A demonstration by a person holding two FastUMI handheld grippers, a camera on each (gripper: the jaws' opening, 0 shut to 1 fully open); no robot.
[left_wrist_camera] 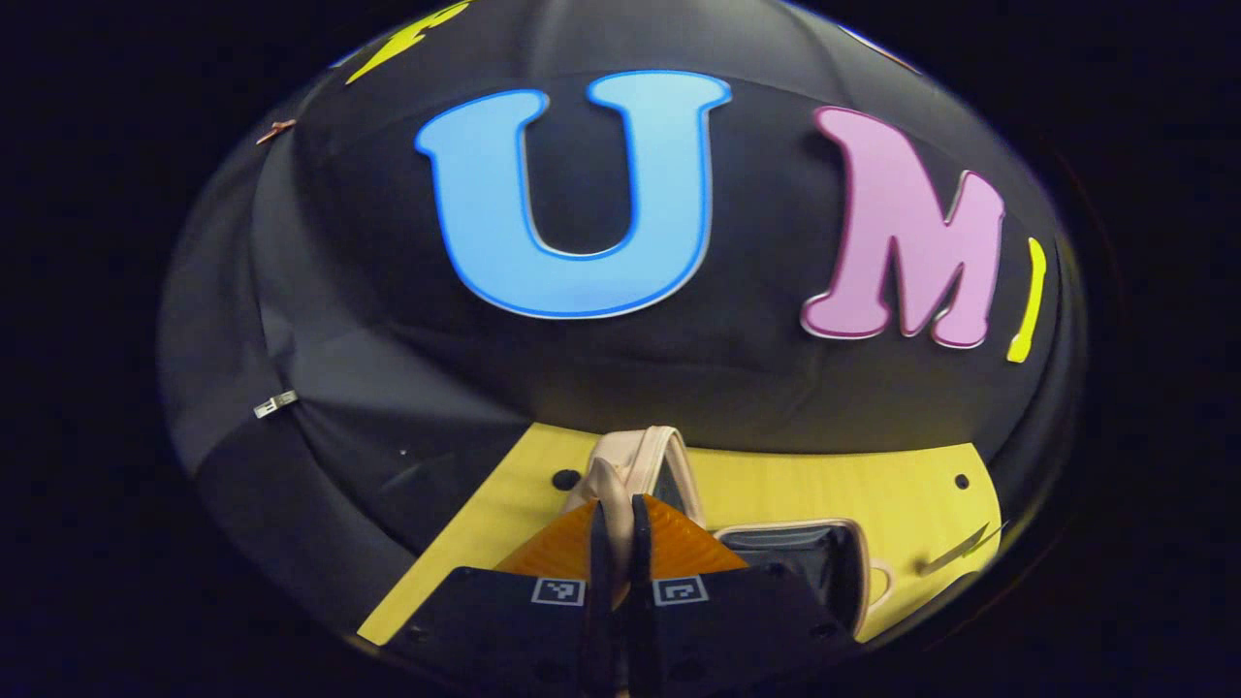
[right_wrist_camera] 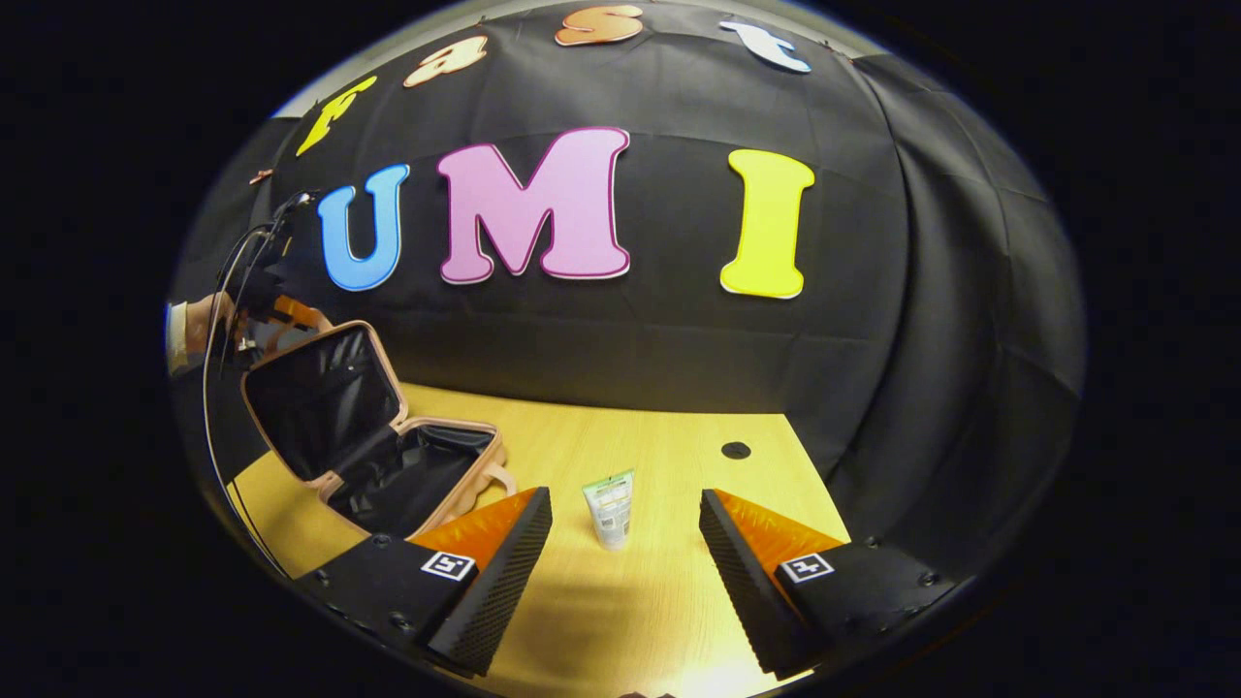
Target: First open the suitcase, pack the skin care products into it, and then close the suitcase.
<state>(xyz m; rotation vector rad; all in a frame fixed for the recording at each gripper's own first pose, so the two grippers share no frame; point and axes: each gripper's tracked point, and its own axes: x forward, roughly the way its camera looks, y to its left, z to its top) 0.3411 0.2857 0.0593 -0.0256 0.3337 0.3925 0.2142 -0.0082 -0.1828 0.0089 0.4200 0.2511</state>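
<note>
One tube (right_wrist_camera: pixel 610 509) beside open suitcase (right_wrist_camera: pixel 373 446) | my right gripper (right_wrist_camera: pixel 625 543) spread wide, left gripper (left_wrist_camera: pixel 618 543) pinching lid (left_wrist_camera: pixel 635 465) | next: grasp tube, pack.

- Light yellow wood-grain tabletop (right_wrist_camera: pixel 620 601): flat, runs from the near edge back to the far wall in the right gripper view; also seen in the left gripper view (left_wrist_camera: pixel 824 485).
- Small round dark hole in the tabletop (right_wrist_camera: pixel 736 450): far right part of the table, close to the wall. In the left gripper view, one such hole at far left (left_wrist_camera: pixel 566 479) and a smaller one at far right (left_wrist_camera: pixel 961 481).
- Black cloth wall (right_wrist_camera: pixel 679 320): hangs behind the table, creased, folds down the right side.
- Thin black cables (right_wrist_camera: pixel 218 320): at the left edge of the right gripper view, looping down in front of the wall.
- Small white clip (left_wrist_camera: pixel 275 403): on the cloth, left side of the left gripper view.
</note>
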